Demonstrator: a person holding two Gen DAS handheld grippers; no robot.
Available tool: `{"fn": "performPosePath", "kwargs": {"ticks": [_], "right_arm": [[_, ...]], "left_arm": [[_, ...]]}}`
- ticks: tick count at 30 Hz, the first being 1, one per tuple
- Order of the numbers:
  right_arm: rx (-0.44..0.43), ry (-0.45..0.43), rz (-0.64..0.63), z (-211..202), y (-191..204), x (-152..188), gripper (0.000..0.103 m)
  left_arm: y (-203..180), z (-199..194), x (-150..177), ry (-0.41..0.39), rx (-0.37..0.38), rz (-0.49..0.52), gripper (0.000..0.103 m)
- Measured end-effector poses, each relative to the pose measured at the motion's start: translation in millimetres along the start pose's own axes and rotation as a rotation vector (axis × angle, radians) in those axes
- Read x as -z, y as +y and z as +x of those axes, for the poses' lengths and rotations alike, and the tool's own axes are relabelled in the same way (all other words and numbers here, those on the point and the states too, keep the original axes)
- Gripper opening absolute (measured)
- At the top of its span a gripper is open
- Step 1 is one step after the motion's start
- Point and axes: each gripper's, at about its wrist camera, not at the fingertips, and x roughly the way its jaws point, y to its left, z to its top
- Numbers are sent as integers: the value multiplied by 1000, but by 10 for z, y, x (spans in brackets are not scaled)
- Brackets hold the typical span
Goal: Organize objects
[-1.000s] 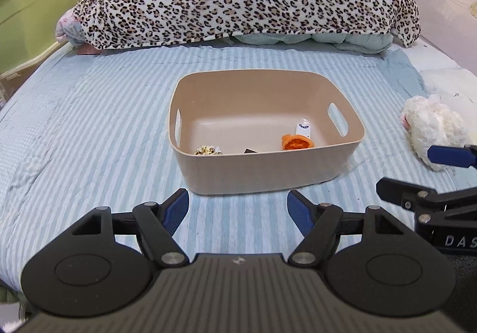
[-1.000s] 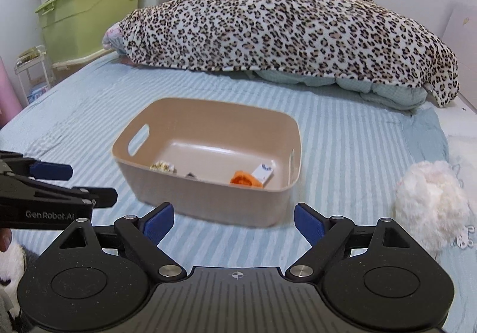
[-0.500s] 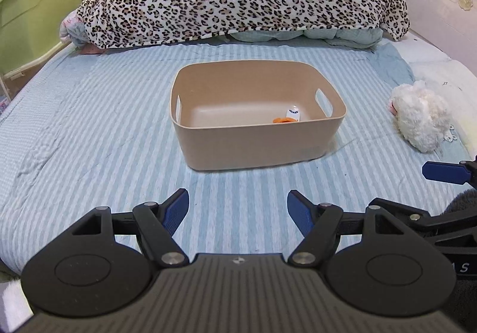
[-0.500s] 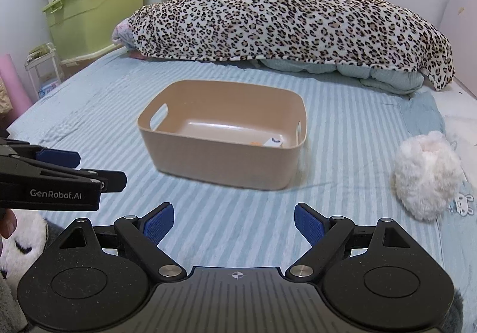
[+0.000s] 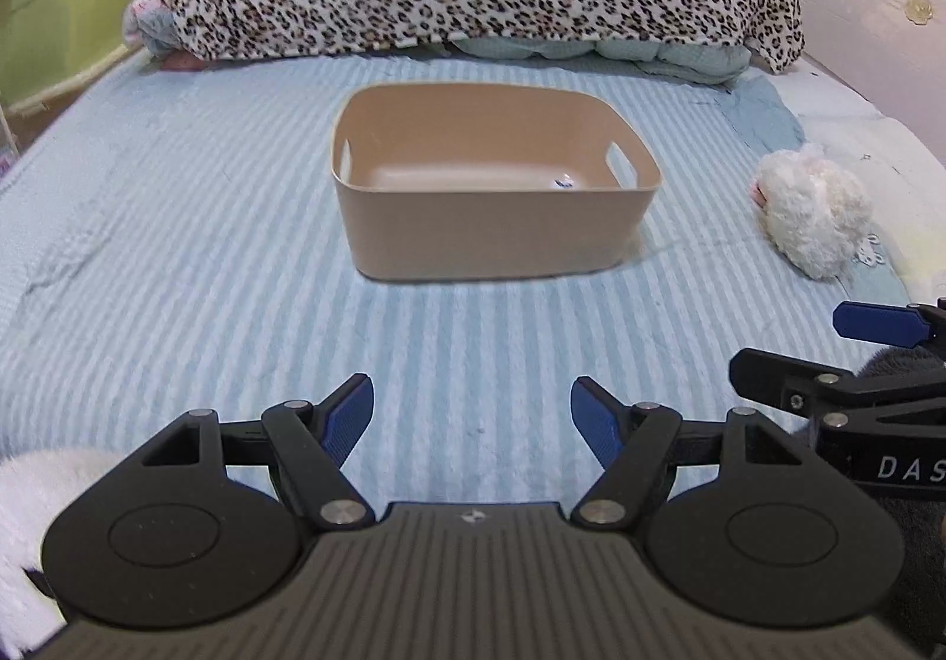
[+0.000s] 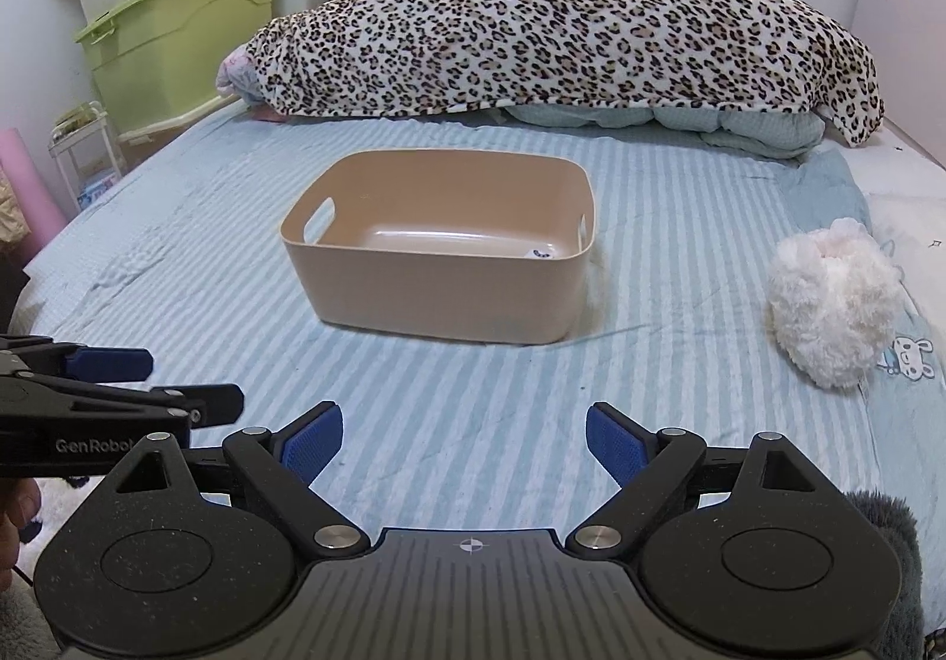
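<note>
A tan plastic bin (image 5: 491, 222) with side handles sits on the blue striped bed; it also shows in the right wrist view (image 6: 437, 293). Only a small white item (image 5: 564, 181) shows inside it over the rim. A fluffy white plush toy (image 5: 813, 210) lies on the bed to the bin's right, also in the right wrist view (image 6: 833, 317). My left gripper (image 5: 472, 417) is open and empty, low over the near bed. My right gripper (image 6: 464, 444) is open and empty beside it.
A leopard-print blanket (image 6: 561, 27) is piled at the back of the bed. Green storage boxes (image 6: 171, 39) stand at the left. White fluffy fabric (image 5: 35, 488) shows at the lower left, dark grey fur (image 6: 887, 530) at the lower right.
Both grippers have pulled back from the bin and dropped lower, so the bin looks farther off and its contents are mostly hidden behind the rim. Both stay open.
</note>
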Motion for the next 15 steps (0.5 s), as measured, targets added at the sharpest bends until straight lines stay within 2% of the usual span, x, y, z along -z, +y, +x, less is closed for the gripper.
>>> {"fn": "performPosePath", "kwargs": {"ticks": [12,15], "right_arm": [[-4,9,11,-44,-2,69,94],[0,5,13,-55,-13,61,97]], "left_arm": [[-55,-24,80,10,-3,14,76],[-68,-29,84,6,-3,20,81]]}}
